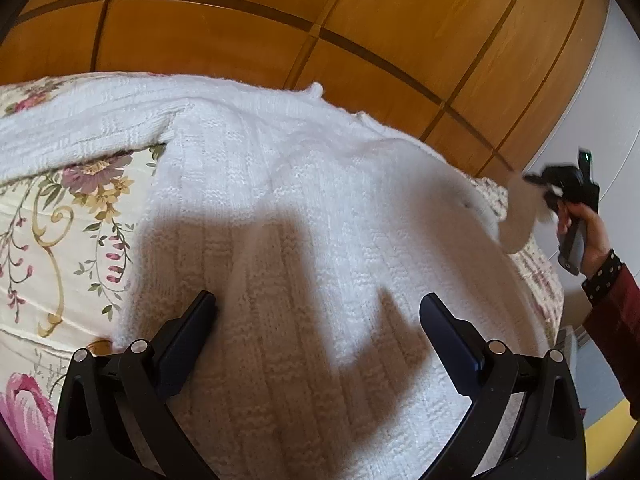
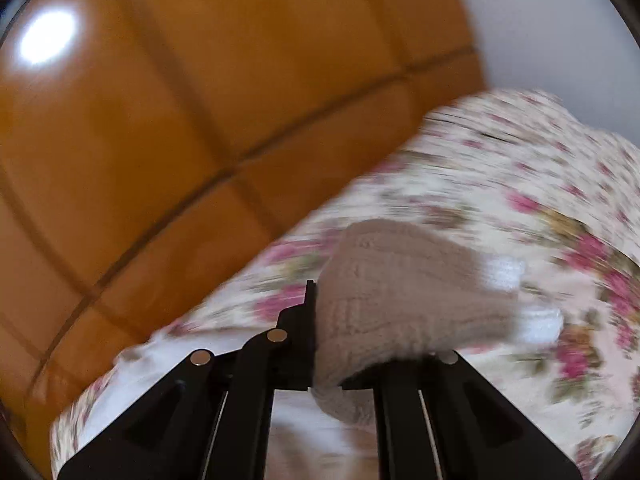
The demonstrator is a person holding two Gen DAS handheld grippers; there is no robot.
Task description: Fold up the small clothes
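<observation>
A white knitted sweater (image 1: 304, 216) lies spread on a floral bedspread (image 1: 52, 240). One sleeve (image 1: 80, 128) stretches to the far left. My left gripper (image 1: 318, 312) is open and empty, just above the sweater's body. My right gripper (image 1: 560, 188) shows at the right of the left wrist view, held in a hand, shut on the other sleeve (image 1: 520, 216) and lifting it off the bed. In the blurred right wrist view, the knit sleeve (image 2: 400, 296) bunches between the fingers of the right gripper (image 2: 324, 320) and hides the right finger.
A wooden panelled wardrobe (image 1: 304, 12) stands behind the bed, also in the right wrist view (image 2: 180, 140). A white wall (image 1: 592, 120) is at the right. The bedspread (image 2: 520, 208) extends to the right beyond the sweater.
</observation>
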